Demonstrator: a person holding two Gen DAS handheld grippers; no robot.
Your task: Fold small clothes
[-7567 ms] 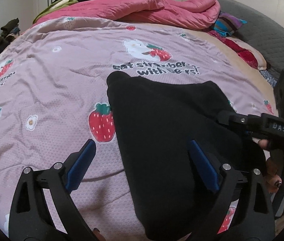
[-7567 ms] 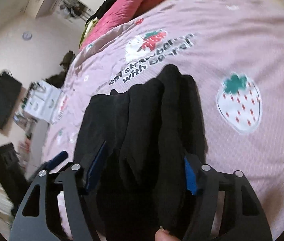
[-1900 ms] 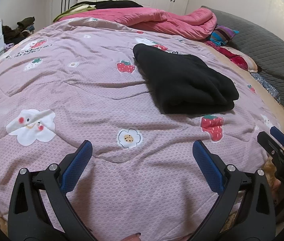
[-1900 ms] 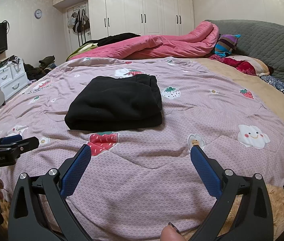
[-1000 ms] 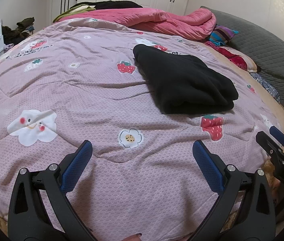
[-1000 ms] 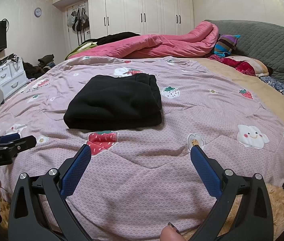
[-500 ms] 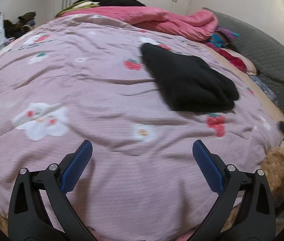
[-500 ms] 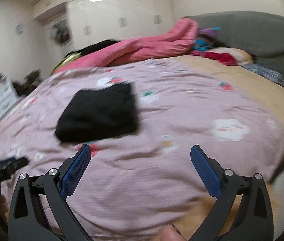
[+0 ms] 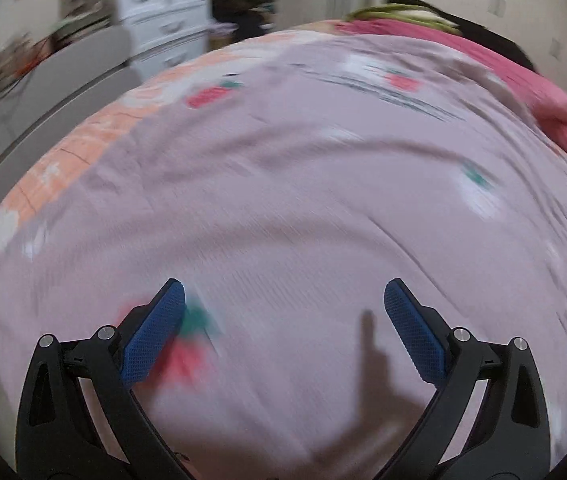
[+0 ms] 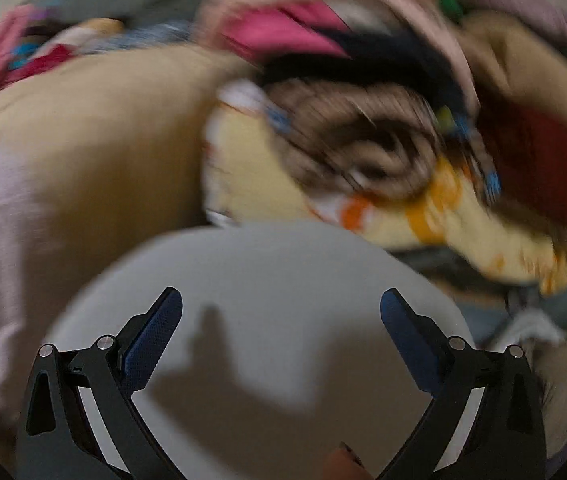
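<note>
Beyond the gaping right hand-held gripper (image 10: 281,320), blurred heaped clothes (image 10: 383,148) lie.

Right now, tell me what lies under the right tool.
Under the open right tool is a plain grey surface carrying the tool's shadow. Beyond it lies a blurred clothes pile. What sits lower in that pile is covered, and blur hides detail.

Bare pink quilt (image 9: 283,200) ahead of left claw (image 9: 283,320), heaped clothes (image 10: 383,140) blocking beyond right claw (image 10: 281,320), jaws spread
</note>
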